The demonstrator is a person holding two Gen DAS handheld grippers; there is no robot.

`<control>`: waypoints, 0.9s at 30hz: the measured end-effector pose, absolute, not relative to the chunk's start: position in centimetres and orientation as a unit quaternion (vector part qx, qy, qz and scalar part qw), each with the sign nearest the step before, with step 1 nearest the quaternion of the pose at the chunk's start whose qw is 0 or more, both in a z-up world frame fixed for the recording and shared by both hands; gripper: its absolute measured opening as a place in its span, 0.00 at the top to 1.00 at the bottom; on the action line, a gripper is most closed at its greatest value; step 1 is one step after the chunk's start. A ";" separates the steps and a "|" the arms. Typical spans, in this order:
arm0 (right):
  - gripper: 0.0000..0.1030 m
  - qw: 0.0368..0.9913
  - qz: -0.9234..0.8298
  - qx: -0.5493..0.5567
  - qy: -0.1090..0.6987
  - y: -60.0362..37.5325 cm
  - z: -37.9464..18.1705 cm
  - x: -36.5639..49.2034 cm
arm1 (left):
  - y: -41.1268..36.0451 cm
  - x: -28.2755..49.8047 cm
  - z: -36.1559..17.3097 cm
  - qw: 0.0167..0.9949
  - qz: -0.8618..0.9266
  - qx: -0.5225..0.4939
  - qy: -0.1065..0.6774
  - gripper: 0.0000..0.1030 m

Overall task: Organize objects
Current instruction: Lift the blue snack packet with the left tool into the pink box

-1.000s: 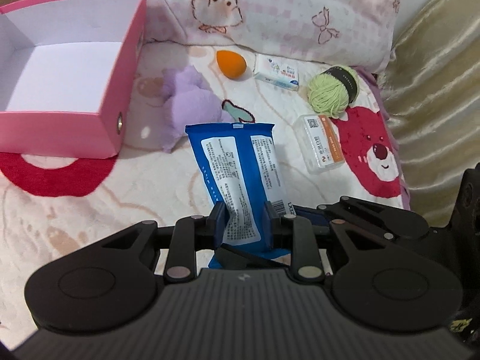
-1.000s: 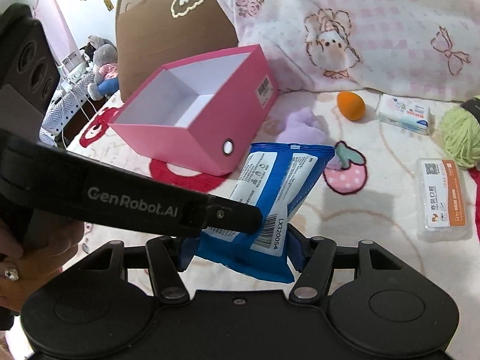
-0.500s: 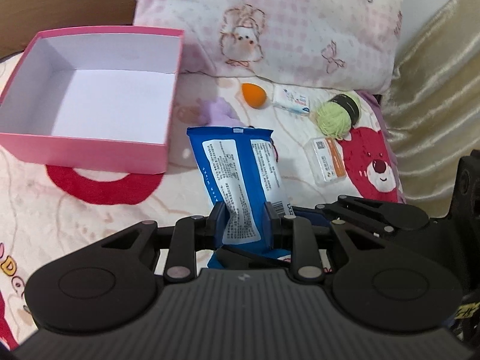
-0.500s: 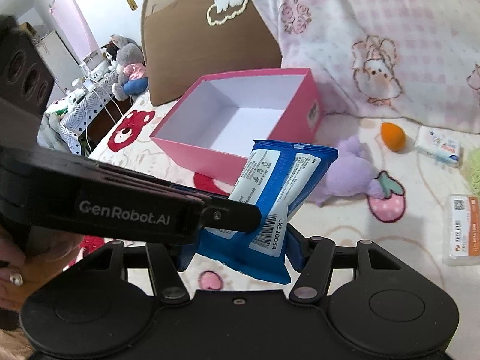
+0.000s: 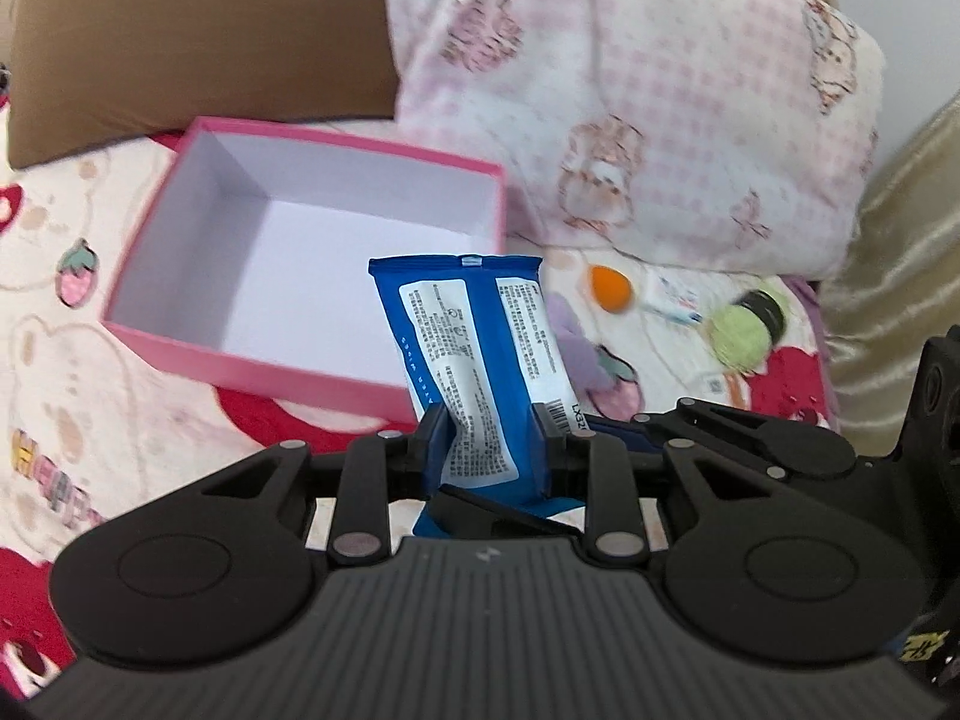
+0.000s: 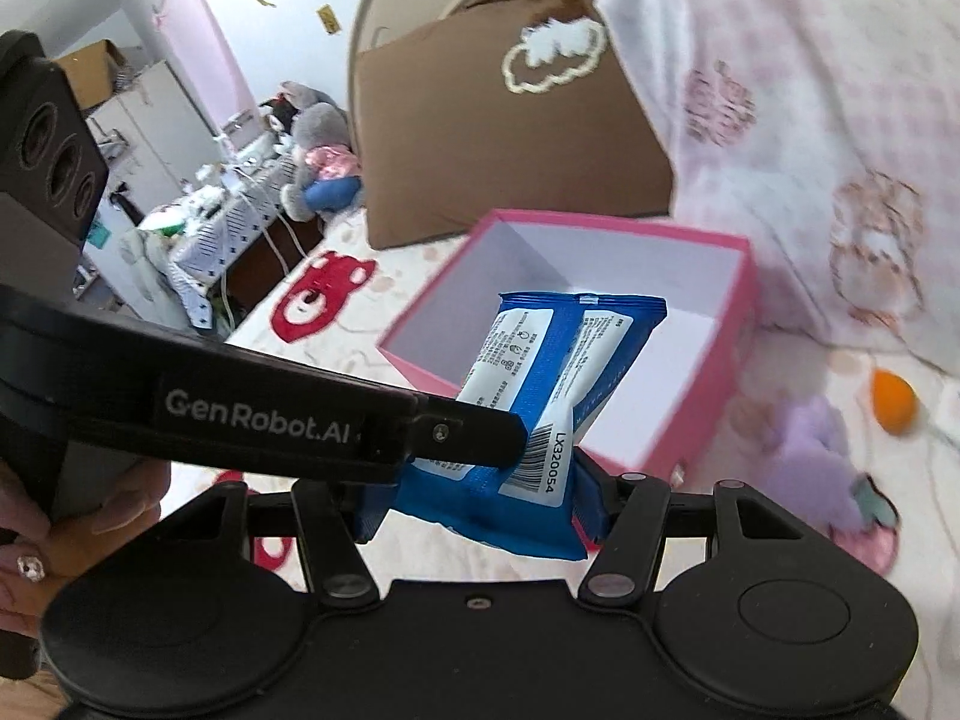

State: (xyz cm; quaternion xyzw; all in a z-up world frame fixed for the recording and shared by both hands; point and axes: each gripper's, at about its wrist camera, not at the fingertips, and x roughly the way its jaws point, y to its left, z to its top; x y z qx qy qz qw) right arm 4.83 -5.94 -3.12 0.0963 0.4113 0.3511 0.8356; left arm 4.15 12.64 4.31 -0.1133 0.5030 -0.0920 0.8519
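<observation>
**Nearly at the box: first item in the air, the rest waiting on the bed**

So, you have the blue packet (image 5: 480, 372) clamped from both sides: your left gripper (image 5: 489, 441) is pinched down narrow on its lower half, and your right gripper (image 6: 474, 498) is closed on the same bottom end at a wider setting, so the two tools cross at the packet. It hangs clear of the bedspread, standing nearly upright, its top seam leaning toward the pink box (image 5: 180, 354). It is a soft, flat foil pack, blue with white printed panels and a barcode strip near the bottom; it creases where the pads bite.

By my reading, nothing is stored yet. The box's white interior shows bare, and the packet is in front of its near wall, not over the opening, so carrying it across and letting go is still to come.

Left on the bed beyond, to the right: an orange sponge (image 5: 607, 287), a small white pack (image 5: 672, 300), a ball of green yarn (image 5: 739, 336), a purple plush (image 5: 579, 354) and a card-like box, partly hidden.
</observation>
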 end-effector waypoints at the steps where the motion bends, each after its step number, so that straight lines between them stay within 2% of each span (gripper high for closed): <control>1: 0.38 0.832 0.357 0.103 0.411 -5.5 -3.1 5.6 | 13.1 4.5 4.5 0.853 -0.086 -0.110 0.502 0.75; 9: 0.38 0.813 0.377 0.121 0.427 -2.4 -4.6 11.8 | 16.2 9.3 3.5 0.852 -0.060 -0.089 0.512 0.75; 16: 0.39 0.799 0.370 0.120 0.459 0.0 -8.0 16.4 | 19.7 13.5 -1.2 0.841 -0.049 -0.138 0.521 0.75; 27: 0.40 0.785 0.376 0.097 0.483 3.1 -12.9 21.1 | 22.9 18.6 -7.4 0.817 -0.036 -0.158 0.553 0.75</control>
